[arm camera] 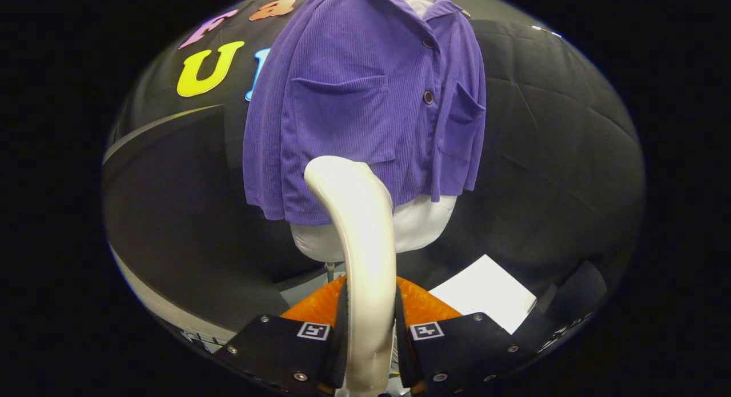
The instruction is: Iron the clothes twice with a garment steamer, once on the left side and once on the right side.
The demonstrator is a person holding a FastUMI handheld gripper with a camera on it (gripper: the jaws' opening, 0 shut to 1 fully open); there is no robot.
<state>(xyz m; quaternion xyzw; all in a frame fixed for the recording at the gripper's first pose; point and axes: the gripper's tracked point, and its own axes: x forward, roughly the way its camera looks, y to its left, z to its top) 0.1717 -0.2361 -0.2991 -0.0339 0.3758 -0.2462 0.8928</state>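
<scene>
Purple ribbed shirt (365, 105): hung on a white mannequin torso (422, 223) beyond the fingers; two chest pockets, dark buttons, collar cut off at top; no readable label.
White sheet (485, 291): flat on the dark surface, right of the mannequin stand; blank.
Garment steamer (360, 254): cream handle curving up toward the shirt hem, head hidden.
Gripper (368, 343): both fingers pressed against the steamer handle.

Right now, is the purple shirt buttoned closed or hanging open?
Closed, as far as visible. The purple shirt hangs on the mannequin with its front panels meeting. The gripper is shut on the steamer.
</scene>
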